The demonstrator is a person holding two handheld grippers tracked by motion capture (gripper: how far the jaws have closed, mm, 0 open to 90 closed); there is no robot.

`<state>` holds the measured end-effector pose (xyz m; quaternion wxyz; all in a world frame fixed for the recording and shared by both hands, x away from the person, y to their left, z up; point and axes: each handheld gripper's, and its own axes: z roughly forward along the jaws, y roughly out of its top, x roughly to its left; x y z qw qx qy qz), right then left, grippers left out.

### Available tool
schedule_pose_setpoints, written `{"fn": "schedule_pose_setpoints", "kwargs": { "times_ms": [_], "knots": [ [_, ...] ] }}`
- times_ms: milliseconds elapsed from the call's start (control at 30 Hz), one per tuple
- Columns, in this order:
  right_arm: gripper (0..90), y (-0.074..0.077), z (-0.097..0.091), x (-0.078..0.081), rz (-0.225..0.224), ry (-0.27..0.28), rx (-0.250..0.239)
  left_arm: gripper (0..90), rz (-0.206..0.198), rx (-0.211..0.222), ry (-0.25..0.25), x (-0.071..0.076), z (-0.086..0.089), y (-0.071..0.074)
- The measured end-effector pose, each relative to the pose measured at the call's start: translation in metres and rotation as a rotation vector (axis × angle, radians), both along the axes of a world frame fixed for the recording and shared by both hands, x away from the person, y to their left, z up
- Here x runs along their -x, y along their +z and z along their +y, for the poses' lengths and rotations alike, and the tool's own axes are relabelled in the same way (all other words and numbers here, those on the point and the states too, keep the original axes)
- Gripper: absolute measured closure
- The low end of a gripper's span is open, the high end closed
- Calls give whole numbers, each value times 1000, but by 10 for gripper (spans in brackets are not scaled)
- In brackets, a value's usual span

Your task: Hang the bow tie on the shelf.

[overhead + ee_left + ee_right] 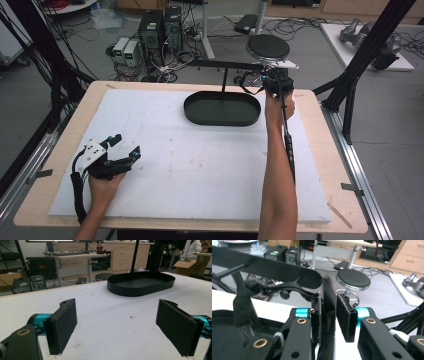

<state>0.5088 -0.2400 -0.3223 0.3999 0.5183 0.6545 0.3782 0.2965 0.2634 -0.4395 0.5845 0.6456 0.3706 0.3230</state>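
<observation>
Reaching past the far rim of the single black oval tray [222, 110], the right gripper [272, 80] has its jaws clamped on a dark strap [329, 312] beside the one T-shaped stand [225, 65] rising from that tray. One left gripper [125, 147] rests near the white mat's [190, 165] near-left corner, jaws wide apart, nothing between them. One round stool [268, 46] stands behind the table.

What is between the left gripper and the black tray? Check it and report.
Nothing visible. The left gripper stands open over the white mat, and only bare mat lies between it and the tray. The right gripper is shut on a black strap at the stand's bar, off that path.
</observation>
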Motion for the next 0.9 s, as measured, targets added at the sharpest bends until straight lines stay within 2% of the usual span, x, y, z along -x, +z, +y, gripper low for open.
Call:
{"fn": "schedule_pose_setpoints", "kwargs": {
  "times_ms": [167, 333, 667, 900],
  "knots": [
    [743, -4, 1, -3, 29, 1, 3, 173, 0, 1, 0, 0, 0, 0],
    [739, -4, 0, -2, 30, 2, -1, 173, -1, 4, 0, 0, 0, 0],
    [650, 7, -6, 7, 5, -1, -36, 173, -1, 1, 0, 0, 0, 0],
    [551, 19, -8, 19, -24, 31, -74, 173, -1, 1, 0, 0, 0, 0]
  ]
}}
